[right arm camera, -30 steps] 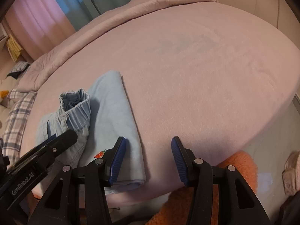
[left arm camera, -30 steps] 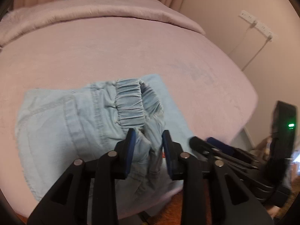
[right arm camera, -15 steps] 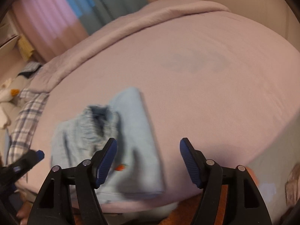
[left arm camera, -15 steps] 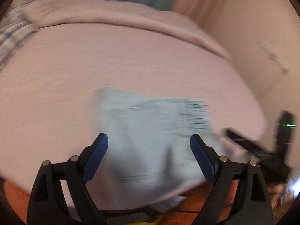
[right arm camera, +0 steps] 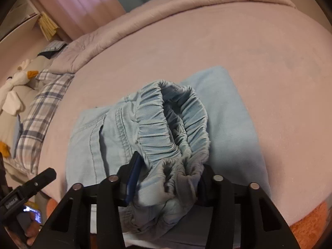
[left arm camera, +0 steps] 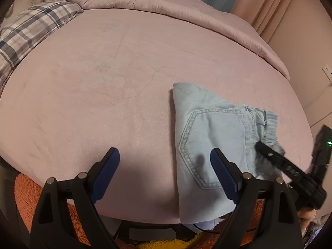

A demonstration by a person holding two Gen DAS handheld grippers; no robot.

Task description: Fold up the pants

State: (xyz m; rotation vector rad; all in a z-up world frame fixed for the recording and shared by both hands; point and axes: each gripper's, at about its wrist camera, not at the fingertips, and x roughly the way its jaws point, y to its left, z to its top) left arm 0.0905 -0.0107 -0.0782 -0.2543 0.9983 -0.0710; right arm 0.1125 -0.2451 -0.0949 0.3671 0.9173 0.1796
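Light blue denim pants [left arm camera: 209, 132] lie partly folded near the front right edge of a pink bed [left arm camera: 103, 83], back pocket up. My left gripper [left arm camera: 166, 176] is open and empty, hovering over the bed's front edge just left of the pants. My right gripper [right arm camera: 168, 184] is shut on the bunched elastic waistband [right arm camera: 172, 124] of the pants [right arm camera: 103, 141] and lifts it a little above the folded part. The right gripper also shows in the left wrist view [left arm camera: 286, 166], at the waistband.
A plaid pillow [left arm camera: 25, 33] and a rolled pink duvet [left arm camera: 166, 6] lie at the far side of the bed. An orange fluffy rug [left arm camera: 25, 195] lies on the floor by the front edge. A wall stands at the right.
My left gripper let go of the waistband, opened and swung left. My right gripper, open before, moved onto the waistband and closed on it.
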